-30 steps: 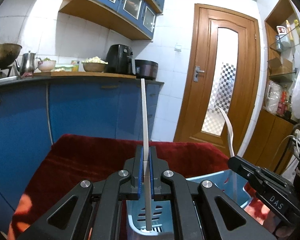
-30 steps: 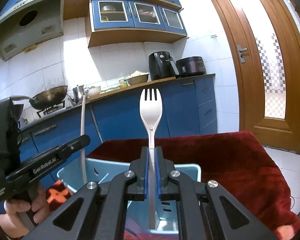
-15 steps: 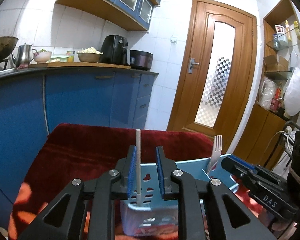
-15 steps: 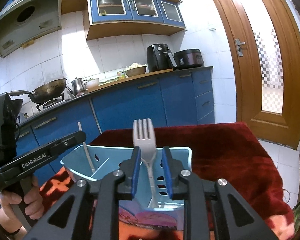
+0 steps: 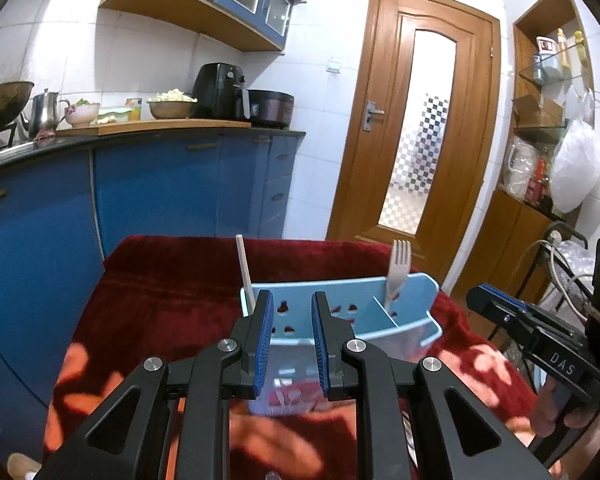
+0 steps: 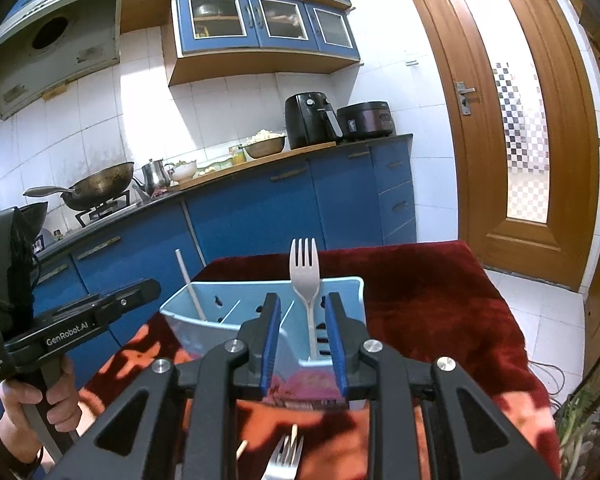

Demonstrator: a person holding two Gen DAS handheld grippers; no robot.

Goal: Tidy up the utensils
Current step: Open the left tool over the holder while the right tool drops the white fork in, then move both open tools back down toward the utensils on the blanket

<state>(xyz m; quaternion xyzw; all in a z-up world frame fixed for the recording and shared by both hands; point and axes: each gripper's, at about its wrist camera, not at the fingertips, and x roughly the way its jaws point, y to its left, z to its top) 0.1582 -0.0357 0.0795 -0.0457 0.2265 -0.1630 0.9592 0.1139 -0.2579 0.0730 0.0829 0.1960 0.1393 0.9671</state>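
A light blue utensil caddy (image 5: pixel 414 316) (image 6: pixel 342 292) with dividers stands on the red cloth. A white chopstick (image 5: pixel 245 276) (image 6: pixel 190 286) leans in its left compartment. A grey fork (image 5: pixel 398 274) (image 6: pixel 306 280) stands tines up in its right compartment. My left gripper (image 5: pixel 288 344) is open and empty, just in front of the caddy. My right gripper (image 6: pixel 302 346) is open and empty, in front of the fork's compartment. Another fork (image 6: pixel 284 460) and a chopstick (image 6: pixel 293 434) lie on the cloth below the right gripper.
The red patterned cloth (image 5: pixel 172 280) (image 6: pixel 440 292) covers the table. Blue kitchen cabinets (image 5: pixel 172 184) stand behind with a wok, kettle, bowls and air fryer on top. A wooden door (image 5: pixel 416 128) is at the right.
Both grippers opened and let go: the chopstick and the fork dropped into the caddy. Both grippers then drew back and up from it.
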